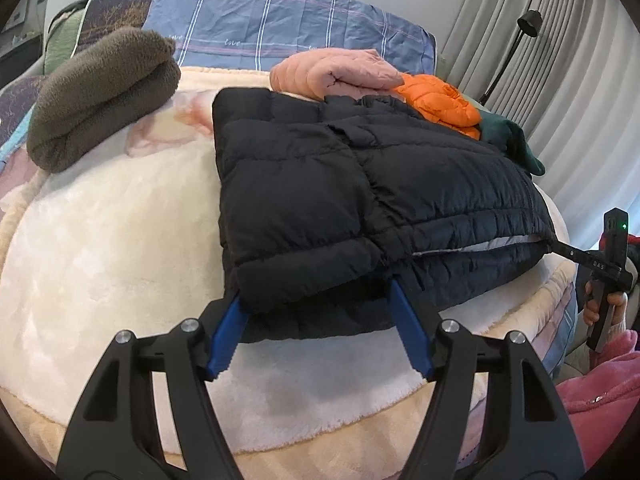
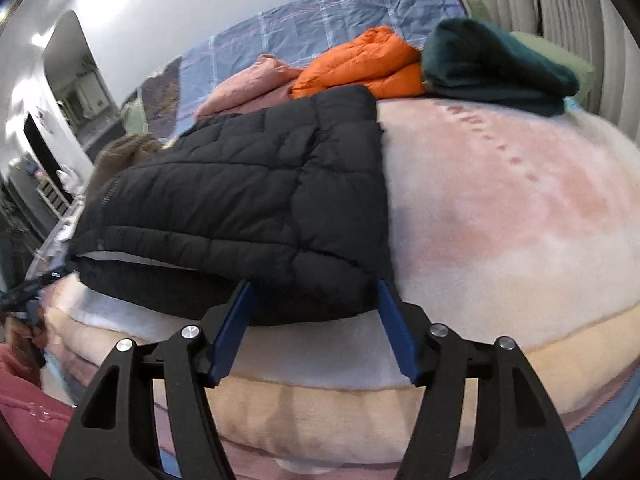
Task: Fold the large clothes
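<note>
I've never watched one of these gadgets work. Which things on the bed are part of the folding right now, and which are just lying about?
In the job:
- black jacket, folded on the blanket
- left gripper, at its near-left corner
- right gripper, at its near-right corner

Lying about:
- brown fleece
- pink jacket
- orange jacket
- green garment
- lamp

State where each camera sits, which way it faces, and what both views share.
Left wrist: on the left gripper, looking down across the bed at the black puffer jacket; the right gripper, a hand and a pink sleeve show at right.
Right wrist: on the right gripper, facing the same jacket's other near corner; a pink sleeve shows lower left.
Shared: the jacket, the orange garment and the blanket.
</note>
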Tool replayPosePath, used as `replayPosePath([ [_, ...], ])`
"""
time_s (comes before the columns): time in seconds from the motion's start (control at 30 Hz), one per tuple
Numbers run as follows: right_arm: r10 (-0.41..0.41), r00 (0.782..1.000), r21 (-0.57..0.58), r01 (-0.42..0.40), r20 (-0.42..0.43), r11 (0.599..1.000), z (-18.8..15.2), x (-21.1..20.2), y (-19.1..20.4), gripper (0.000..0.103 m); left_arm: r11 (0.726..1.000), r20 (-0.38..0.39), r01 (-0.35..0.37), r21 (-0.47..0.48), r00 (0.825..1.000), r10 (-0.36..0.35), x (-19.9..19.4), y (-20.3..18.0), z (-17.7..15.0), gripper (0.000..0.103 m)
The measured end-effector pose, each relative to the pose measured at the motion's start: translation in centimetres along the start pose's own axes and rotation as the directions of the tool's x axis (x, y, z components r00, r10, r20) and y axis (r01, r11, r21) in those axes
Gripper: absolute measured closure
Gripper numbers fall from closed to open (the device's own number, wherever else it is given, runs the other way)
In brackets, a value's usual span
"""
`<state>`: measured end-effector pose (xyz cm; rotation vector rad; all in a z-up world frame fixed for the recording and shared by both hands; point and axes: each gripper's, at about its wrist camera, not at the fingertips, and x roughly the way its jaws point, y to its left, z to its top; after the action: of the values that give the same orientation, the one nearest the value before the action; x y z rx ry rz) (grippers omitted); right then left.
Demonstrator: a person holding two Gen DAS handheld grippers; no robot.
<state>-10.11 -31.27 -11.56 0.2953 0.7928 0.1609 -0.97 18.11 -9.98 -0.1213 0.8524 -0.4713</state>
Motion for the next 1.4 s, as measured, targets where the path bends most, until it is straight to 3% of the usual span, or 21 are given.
replayPosePath([
  [0.33, 0.056, 0.998, -0.046, -0.054, 0.041, 0.997, 0.7, -1.4, 0.9, 0.039, 0.998, 0.077, -0.005, 0.068, 0.997, -0.001, -2.9, -1.4, 1.3, 0.035],
  [0.43, 0.008, 1.000, -0.057, -0.006, 0.030, 0.998, 0.3, -0.9, 1.0, 0.039, 0.998, 0.077, 0.026, 0.059, 0.997, -0.030, -3.0, -1.3, 1.1, 0.035],
  [0.5, -0.044, 0.999, -0.060, 0.045, 0.028, 0.997, 0.2, -0.2, 1.0, 0.046, 0.999, 0.058, 0.021, 0.042, 0.998, -0.023, -2.2, -0.8, 1.1, 0.036],
  [0.53, -0.063, 0.997, -0.055, 0.065, 0.040, 0.996, 0.4, 0.1, 0.9, 0.060, 0.999, 0.047, 0.021, 0.029, 0.999, -0.022, -1.7, -0.6, 1.1, 0.047],
  [0.57, -0.072, 0.996, -0.048, 0.074, 0.053, 0.996, 0.6, 0.1, 0.8, 0.077, 1.000, 0.037, 0.025, 0.017, 0.999, -0.026, -1.3, -0.3, 1.2, 0.070],
  [0.63, -0.087, 0.991, -0.025, 0.090, 0.100, 0.996, 1.6, -0.5, 0.6, 0.096, 0.999, 0.033, 0.053, -0.002, 0.998, -0.053, -0.9, 0.1, 2.0, 0.089],
  [0.8, -0.031, 0.962, 0.034, 0.022, 0.273, 0.999, 7.7, -3.3, 0.6, 0.097, 0.993, 0.166, 0.114, 0.012, 0.979, -0.114, -2.6, -0.1, 7.4, 0.090],
  [0.9, -0.104, 0.933, 0.040, 0.096, 0.344, 0.995, 11.7, -2.9, 0.8, 0.096, 0.994, 0.224, 0.112, -0.015, 0.969, -0.106, -2.1, 0.5, 11.5, 0.084],
  [0.93, -0.126, 0.922, 0.060, 0.112, 0.367, 0.992, 13.3, -2.4, 0.6, 0.087, 0.992, 0.244, 0.119, -0.043, 0.964, -0.105, -1.7, 1.0, 12.9, 0.077],
  [0.97, -0.128, 0.916, 0.089, 0.101, 0.381, 0.991, 14.3, -2.1, 0.2, 0.075, 0.987, 0.268, 0.136, -0.082, 0.957, -0.109, -1.1, 1.6, 14.4, 0.054],
  [1.03, -0.122, 0.905, 0.150, 0.066, 0.407, 0.987, 15.4, -2.0, -0.2, 0.063, 0.979, 0.315, 0.135, -0.151, 0.945, -0.082, -0.5, 2.5, 15.9, 0.031],
  [1.17, -0.098, 0.898, 0.089, 0.065, 0.429, 0.994, 15.0, -1.9, 1.1, 0.054, 0.982, 0.328, 0.077, -0.170, 0.944, -0.017, 0.1, 2.1, 17.3, 0.023],
  [1.3, -0.136, 0.927, -0.006, 0.148, 0.348, 0.989, 14.4, 1.1, 2.3, 0.054, 0.999, 0.305, 0.025, -0.038, 0.952, -0.012, 1.0, -0.2, 16.4, 0.020],
  [1.4, -0.119, 0.953, 0.007, 0.122, 0.280, 0.992, 15.0, 3.9, 3.2, 0.054, 1.000, 0.240, -0.019, 0.024, 0.971, 0.013, 3.4, -1.7, 16.2, 0.020],
])
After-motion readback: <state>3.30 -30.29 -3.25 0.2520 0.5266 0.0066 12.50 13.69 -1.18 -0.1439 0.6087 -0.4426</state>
